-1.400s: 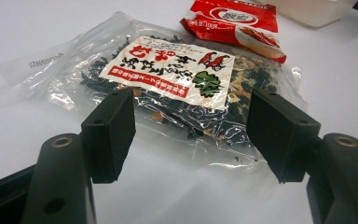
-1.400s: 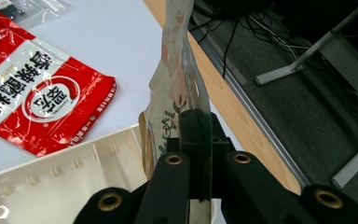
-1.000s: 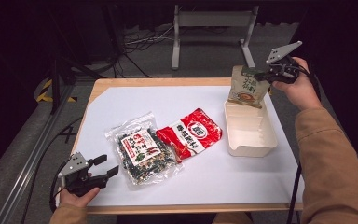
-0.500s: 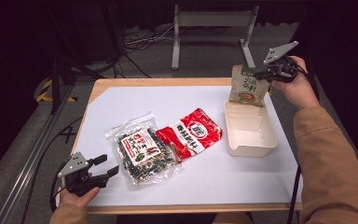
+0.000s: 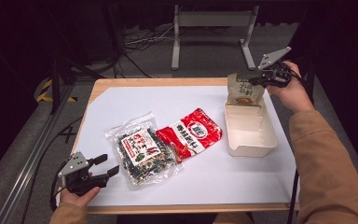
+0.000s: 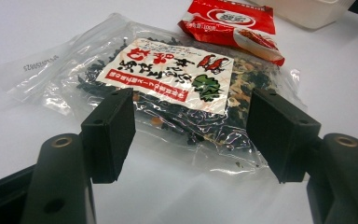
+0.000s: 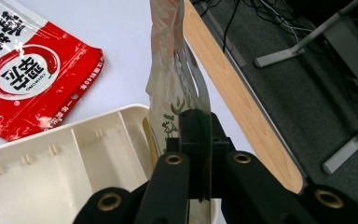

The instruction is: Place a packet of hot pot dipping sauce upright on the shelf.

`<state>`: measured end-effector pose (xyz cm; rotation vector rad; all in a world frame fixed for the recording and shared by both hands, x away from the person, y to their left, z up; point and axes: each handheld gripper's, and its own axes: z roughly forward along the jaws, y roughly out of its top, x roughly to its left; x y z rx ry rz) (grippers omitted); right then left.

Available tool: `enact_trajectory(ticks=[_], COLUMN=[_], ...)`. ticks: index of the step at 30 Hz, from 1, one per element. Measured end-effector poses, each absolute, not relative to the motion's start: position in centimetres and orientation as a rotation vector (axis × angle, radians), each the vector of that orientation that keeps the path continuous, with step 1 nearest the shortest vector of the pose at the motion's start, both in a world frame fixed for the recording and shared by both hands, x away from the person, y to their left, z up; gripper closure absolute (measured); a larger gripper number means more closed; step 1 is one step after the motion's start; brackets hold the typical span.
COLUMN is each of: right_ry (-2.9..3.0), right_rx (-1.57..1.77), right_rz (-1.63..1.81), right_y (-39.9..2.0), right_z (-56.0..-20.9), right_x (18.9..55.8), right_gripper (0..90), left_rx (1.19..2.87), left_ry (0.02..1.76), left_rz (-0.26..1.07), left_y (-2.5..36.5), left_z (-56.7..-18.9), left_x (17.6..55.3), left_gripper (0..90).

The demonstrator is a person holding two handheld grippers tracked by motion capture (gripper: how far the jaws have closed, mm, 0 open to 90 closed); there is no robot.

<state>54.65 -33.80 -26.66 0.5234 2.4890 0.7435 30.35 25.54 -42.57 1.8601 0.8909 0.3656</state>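
My right gripper (image 5: pixel 255 78) (image 7: pixel 196 135) is shut on the top edge of a beige snack pouch (image 5: pixel 244 92) (image 7: pixel 173 79), which hangs upright over the far end of a cream tray (image 5: pixel 251 141) (image 7: pixel 51 158). A red packet (image 5: pixel 191 133) (image 7: pixel 23 65) lies flat on the white table mat, left of the tray. Beside it lies a clear bag of dark dried seaweed (image 5: pixel 142 154) (image 6: pixel 168 93). My left gripper (image 5: pixel 107 165) (image 6: pixel 191 135) is open near the table's front left corner, its jaws pointing at the clear bag and apart from it.
The white mat (image 5: pixel 177 107) covers a wooden table whose edge (image 7: pixel 233 88) runs just behind the tray. A metal stand (image 5: pixel 212 28) and cables lie on the floor beyond. An aluminium rail (image 5: pixel 32 154) runs along the table's left side.
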Motion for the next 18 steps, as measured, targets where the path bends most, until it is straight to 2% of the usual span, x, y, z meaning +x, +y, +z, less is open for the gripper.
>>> enact_trajectory(ticks=[18], right_ry=[2.511], right_rx=[0.647], right_rz=[0.79], right_y=[-34.7], right_z=[-29.3], right_x=[54.8], right_gripper=[89.4], left_rx=[1.861], left_ry=[0.885], left_rz=[0.363], left_y=[25.5], left_z=[-42.5], left_x=[30.4], left_gripper=[33.2])
